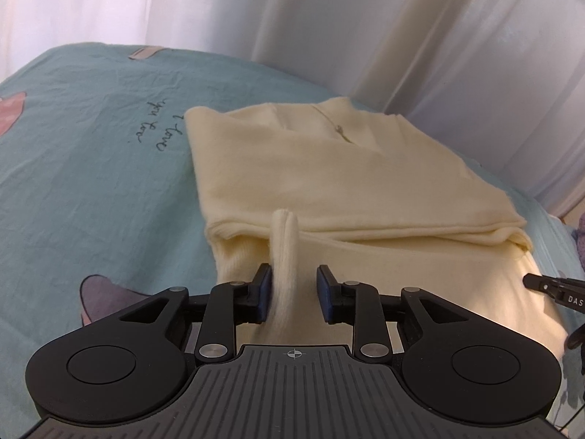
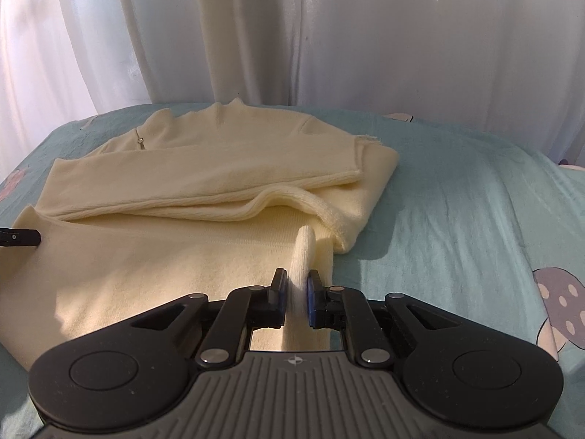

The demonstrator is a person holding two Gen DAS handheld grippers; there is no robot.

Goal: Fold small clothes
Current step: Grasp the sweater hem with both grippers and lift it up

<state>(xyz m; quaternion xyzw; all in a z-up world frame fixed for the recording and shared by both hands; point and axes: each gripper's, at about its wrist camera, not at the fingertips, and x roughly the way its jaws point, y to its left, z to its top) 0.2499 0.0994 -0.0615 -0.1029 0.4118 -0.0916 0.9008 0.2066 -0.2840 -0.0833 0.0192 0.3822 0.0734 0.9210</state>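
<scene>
On the teal bedsheet (image 1: 91,153) lies the cream sweater (image 1: 310,168), sleeves already folded across its chest, the bottom-up fold judged still to come. It is soft, ribbed knit, slightly rumpled. The right gripper (image 2: 296,292) is clamped on a pinch of the hem (image 2: 301,256); the left gripper (image 1: 294,289) stands apart, a hem ridge loose between its pads.

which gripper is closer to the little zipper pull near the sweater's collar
Left, as far as these views show. The zipper pull lies beyond the left gripper, slightly right; from the right gripper it sits far across the sweater, up left.
</scene>
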